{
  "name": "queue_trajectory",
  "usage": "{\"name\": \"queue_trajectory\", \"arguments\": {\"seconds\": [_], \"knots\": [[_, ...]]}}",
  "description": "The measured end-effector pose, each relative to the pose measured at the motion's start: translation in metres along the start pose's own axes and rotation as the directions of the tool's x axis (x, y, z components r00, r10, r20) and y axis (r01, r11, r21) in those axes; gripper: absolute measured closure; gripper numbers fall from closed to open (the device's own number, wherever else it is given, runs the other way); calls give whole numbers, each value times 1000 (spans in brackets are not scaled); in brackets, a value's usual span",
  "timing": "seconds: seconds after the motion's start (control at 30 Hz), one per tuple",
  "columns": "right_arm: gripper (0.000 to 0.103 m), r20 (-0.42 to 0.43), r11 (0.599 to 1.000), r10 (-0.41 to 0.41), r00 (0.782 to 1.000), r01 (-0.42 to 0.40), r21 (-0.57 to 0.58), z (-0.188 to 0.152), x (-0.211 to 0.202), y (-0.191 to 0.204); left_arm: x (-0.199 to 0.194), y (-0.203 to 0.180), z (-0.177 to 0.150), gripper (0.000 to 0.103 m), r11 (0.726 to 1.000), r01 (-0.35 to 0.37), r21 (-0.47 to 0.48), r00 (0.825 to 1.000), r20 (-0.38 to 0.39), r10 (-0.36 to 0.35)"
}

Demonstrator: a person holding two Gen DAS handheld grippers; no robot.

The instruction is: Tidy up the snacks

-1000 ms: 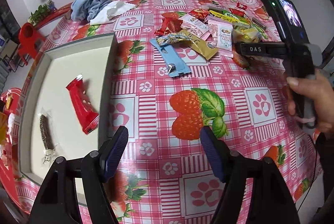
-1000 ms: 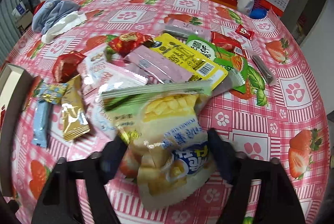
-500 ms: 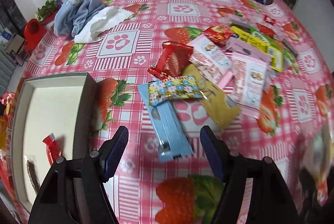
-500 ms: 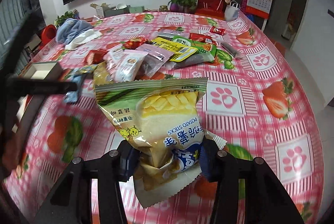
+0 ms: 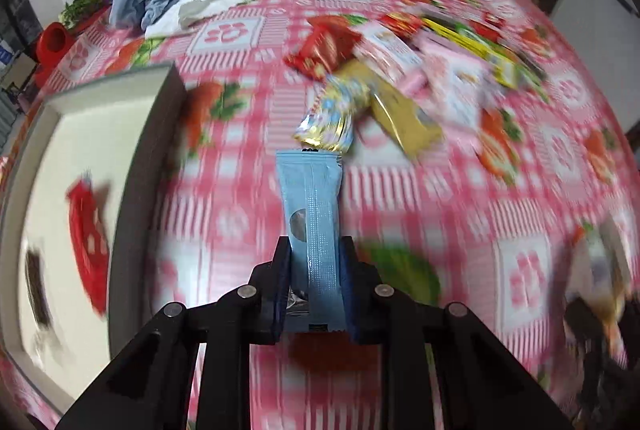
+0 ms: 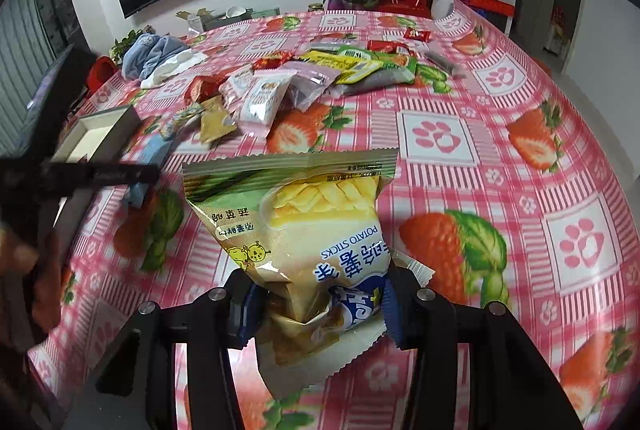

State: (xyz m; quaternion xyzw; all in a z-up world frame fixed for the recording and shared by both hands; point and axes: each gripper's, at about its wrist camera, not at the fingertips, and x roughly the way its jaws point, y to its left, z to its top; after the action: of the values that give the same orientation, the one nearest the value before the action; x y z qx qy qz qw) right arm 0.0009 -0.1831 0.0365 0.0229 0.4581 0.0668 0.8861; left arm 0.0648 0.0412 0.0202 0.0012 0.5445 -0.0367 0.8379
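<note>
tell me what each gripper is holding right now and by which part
The left gripper is shut on the near end of a light blue snack packet. The right gripper pinches the potato sticks bag across its crumpled near end.

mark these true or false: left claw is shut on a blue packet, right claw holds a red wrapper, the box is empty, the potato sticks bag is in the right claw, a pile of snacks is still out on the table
1. The left claw is shut on the blue packet. True.
2. The right claw holds a red wrapper. False: it grips the potato sticks bag.
3. The box is empty. False: a red snack and a dark bar lie in it.
4. The potato sticks bag is in the right claw. True.
5. A snack pile lies on the table. True.
</note>
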Motion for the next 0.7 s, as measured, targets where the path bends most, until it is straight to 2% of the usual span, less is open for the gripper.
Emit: {"name": "queue_trajectory", "arguments": {"seconds": [0.07, 0.13, 0.23, 0.33, 0.43, 0.57, 0.7], "knots": [[53, -9, 1000, -4, 1000, 4, 1, -11, -7, 5, -16, -1, -33, 78, 1000, -6, 23, 1000, 9, 6], [53, -21, 1000, -18, 1000, 17, -24, -21, -9, 14, -29, 2, -61, 78, 1000, 20, 10, 1000, 1, -20], [53, -51, 997, -39, 998, 35, -64, -37, -9, 32, -41, 3, -89, 78, 1000, 20, 7, 1000, 8, -20], [53, -40, 993, -66, 997, 62, -105, -46, -12, 46, -45, 3, -100, 78, 1000, 18, 17, 1000, 23, -18], [53, -51, 992, -47, 998, 41, -121, -49, -15, 57, -45, 2, -103, 78, 999, 13, 29, 999, 37, -14], [53, -62, 991, -54, 997, 46, -124, -57, -14, 64, -46, 8, -106, 78, 999, 40, 9, 998, 53, -41], [52, -65, 993, -52, 997, 45, -107, -62, -15, 66, -48, 2, -115, 78, 999, 9, 44, 996, 92, -13]]}}
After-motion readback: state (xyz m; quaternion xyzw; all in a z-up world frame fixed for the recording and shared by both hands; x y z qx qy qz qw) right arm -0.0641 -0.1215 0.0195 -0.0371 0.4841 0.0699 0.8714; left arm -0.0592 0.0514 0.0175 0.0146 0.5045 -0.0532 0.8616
